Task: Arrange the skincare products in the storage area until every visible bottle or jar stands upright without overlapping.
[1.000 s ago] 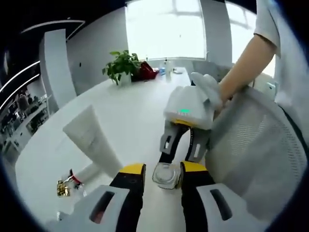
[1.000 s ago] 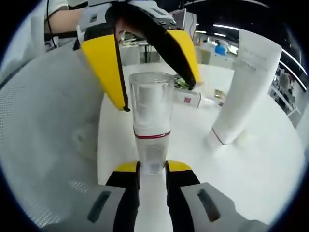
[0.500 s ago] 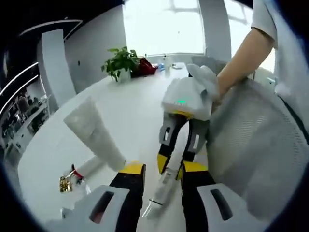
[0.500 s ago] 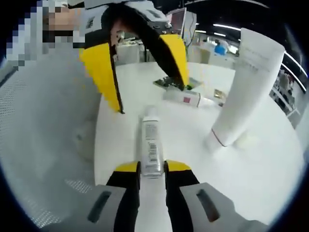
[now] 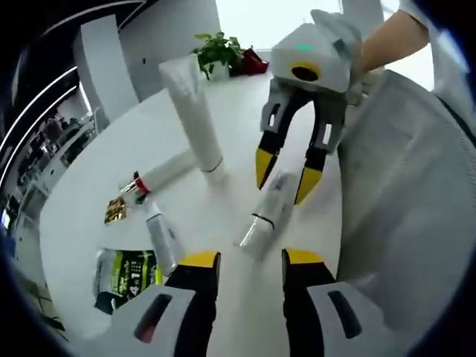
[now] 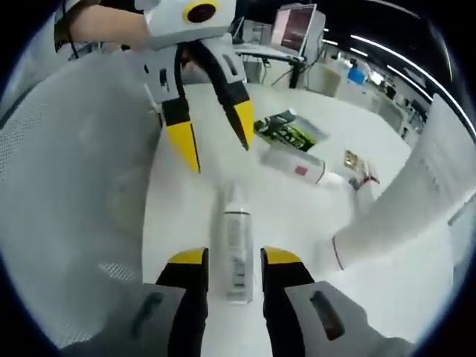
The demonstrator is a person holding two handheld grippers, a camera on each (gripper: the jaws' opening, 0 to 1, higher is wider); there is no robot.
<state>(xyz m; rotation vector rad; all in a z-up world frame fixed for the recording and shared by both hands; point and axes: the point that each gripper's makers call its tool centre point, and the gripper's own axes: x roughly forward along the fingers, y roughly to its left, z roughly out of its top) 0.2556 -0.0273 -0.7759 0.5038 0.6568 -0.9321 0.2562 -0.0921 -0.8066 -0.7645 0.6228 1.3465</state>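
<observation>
A slim white bottle [image 5: 268, 212] with a barcode label lies flat on the white table [image 5: 111, 149]. In the right gripper view the bottle [image 6: 235, 238] lies between my right gripper's [image 6: 233, 258] yellow jaws, with a small gap on each side. That right gripper [image 5: 286, 175] comes down from above, open, straddling the bottle's far end. My left gripper [image 5: 251, 260] is open and empty, just short of the bottle's near end; it also shows opposite [image 6: 212, 132]. A tall white tube [image 5: 195, 111] stands upright on its cap.
A red-banded tube [image 5: 160, 175], a small bottle [image 5: 162, 236] and a green-black sachet [image 5: 126, 271] lie on the table, with a gold item [image 5: 115, 210]. A white mesh chair back [image 5: 401, 186] runs along one side. A potted plant [image 5: 219, 52] stands far off.
The bottle was held up in the right jaws, then tipped over; it now lies on the table and the right jaws have widened. Both grippers have drawn back from it.
</observation>
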